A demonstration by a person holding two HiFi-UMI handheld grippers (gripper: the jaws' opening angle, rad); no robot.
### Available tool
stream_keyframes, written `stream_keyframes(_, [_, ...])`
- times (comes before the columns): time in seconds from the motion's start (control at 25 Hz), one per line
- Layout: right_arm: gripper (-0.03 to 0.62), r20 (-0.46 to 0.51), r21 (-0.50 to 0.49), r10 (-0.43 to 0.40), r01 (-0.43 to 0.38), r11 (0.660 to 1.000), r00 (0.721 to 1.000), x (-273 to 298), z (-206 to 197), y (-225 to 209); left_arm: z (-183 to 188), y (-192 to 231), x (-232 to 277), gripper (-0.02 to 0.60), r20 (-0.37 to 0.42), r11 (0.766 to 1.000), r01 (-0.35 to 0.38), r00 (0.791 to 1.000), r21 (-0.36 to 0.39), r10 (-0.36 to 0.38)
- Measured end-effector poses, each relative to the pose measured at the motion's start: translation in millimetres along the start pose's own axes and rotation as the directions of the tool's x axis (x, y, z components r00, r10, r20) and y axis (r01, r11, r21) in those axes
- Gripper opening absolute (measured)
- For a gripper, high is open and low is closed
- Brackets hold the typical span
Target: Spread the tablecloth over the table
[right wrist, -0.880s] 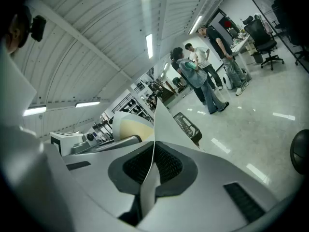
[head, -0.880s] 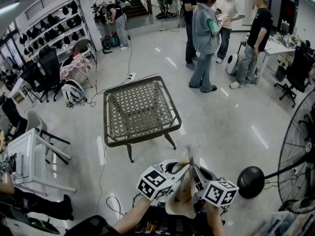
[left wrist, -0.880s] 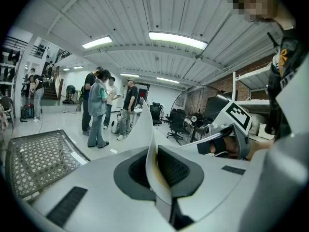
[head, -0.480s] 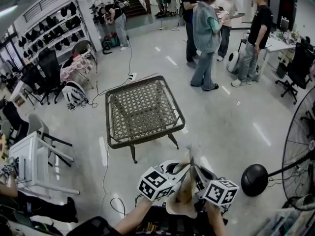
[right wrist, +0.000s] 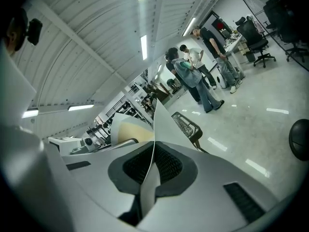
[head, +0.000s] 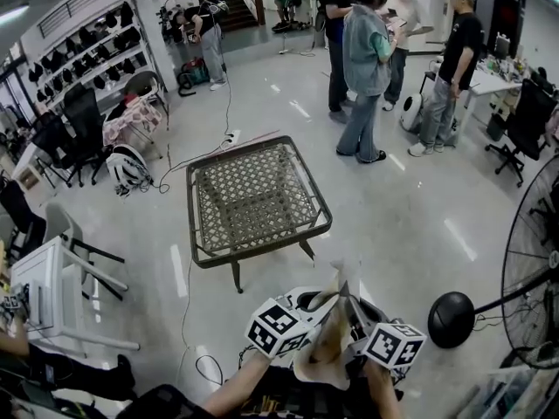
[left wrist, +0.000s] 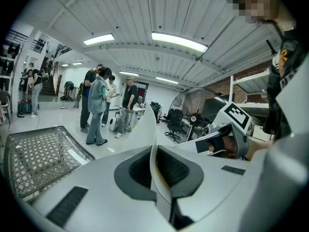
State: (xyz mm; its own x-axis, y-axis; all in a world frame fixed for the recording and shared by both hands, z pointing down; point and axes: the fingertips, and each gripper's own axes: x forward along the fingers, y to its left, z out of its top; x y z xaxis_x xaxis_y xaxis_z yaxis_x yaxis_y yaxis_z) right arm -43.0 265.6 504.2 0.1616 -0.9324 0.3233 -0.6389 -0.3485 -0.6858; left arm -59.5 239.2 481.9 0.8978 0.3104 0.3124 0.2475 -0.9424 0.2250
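Gripped by the left tool (left wrist: 154, 164), shut tight on a thin edge of pale tablecloth (head: 327, 343). Pinched likewise by the right tool (right wrist: 153, 162), just beside the left. Bunched and hanging between and under both tools. Held apart from the woven worktop (head: 307, 175), well ahead of the tools.

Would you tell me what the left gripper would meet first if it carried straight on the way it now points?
Beyond the cream tablecloth it grips, probably the glossy pale floor beside the brown woven-top table, which lies left of the left gripper's line; depth is uncertain.
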Motion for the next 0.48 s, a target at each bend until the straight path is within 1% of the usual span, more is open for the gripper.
stream_keyframes(0.24, [0.015, 0.037, 0.025, -0.046, 0.045, 0.999, 0.998, 1, -8, 3, -7, 7, -9, 0.021, 0.009, 0.999, 0.049, 0.999, -0.012, -0.049])
stream_keyframes(0.36, [0.015, 0.044, 0.034, -0.064, 0.063, 0.997, 0.997, 0, -10, -1, -13, 8, -5, 0.021, 0.015, 0.997, 0.077, 0.997, -0.014, -0.077])
stream_keyframes(0.48, [0.015, 0.036, 0.042, -0.084, 0.083, 0.996, 0.996, 3, -8, -6, -15, 10, 2, 0.021, 0.002, 0.995, 0.095, 0.995, -0.023, -0.095])
